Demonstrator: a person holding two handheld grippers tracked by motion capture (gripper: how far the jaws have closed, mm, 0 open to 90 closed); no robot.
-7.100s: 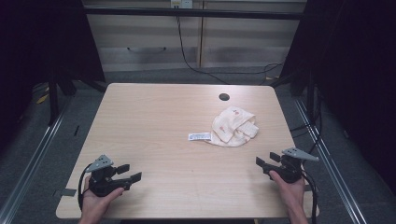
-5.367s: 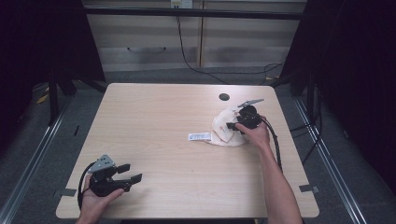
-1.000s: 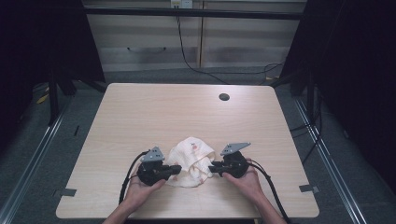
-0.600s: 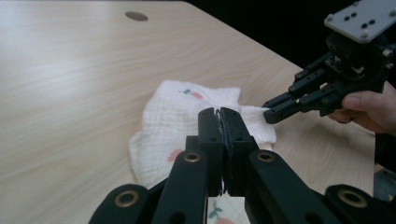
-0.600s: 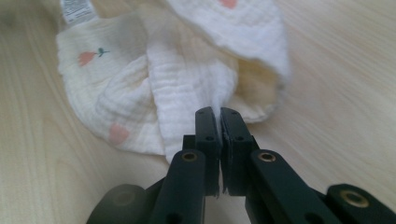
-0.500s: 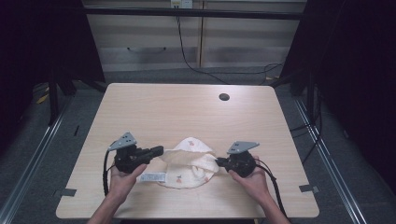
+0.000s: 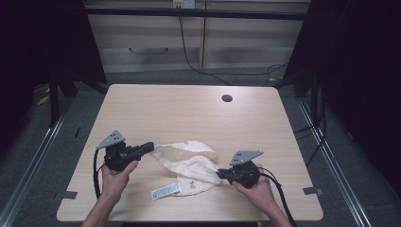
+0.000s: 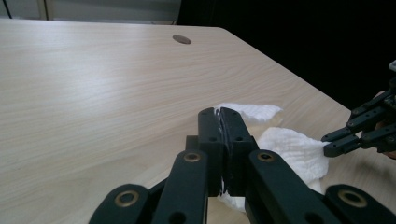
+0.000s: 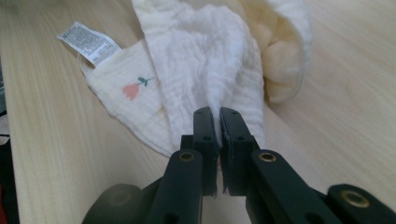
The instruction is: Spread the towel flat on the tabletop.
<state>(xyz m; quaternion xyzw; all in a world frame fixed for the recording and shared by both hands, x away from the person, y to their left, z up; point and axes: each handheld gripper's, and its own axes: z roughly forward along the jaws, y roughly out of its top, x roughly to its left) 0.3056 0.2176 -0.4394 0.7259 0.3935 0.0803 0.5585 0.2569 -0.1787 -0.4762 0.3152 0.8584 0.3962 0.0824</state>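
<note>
Now, cloth: the cloth [image 7: 189, 165] lies stretched on the table [image 7: 189, 109] between my two grippers, one end at each set of fingertips, where a second ago it sat bunched in a heap between them.
Left gripper: my left gripper [image 7: 146, 148] has its fingers pressed together on a thin edge of cloth; in the left gripper view a white sliver shows squeezed between the pads [image 8: 219, 135], with the rest trailing off past the tips.
Right gripper: my right gripper [image 7: 220, 174] has just been closing, and its fingers now pinch a fold of cloth right at the tips [image 9: 219, 123]; a narrow slit remains lower down between the jaws.
Change: my hands have drawn apart since a second ago, the left one swinging out farther, so the heap has opened into a long twisted band.
Label: the label [image 7: 164, 192] lies flat just beyond the cloth's near edge, to one side of the right fingertips.
Meaning: I judge both grips secure and the spreading begun, yet the middle is rumpled and folded over, so more pulling apart is needed before it lies flat.
</note>
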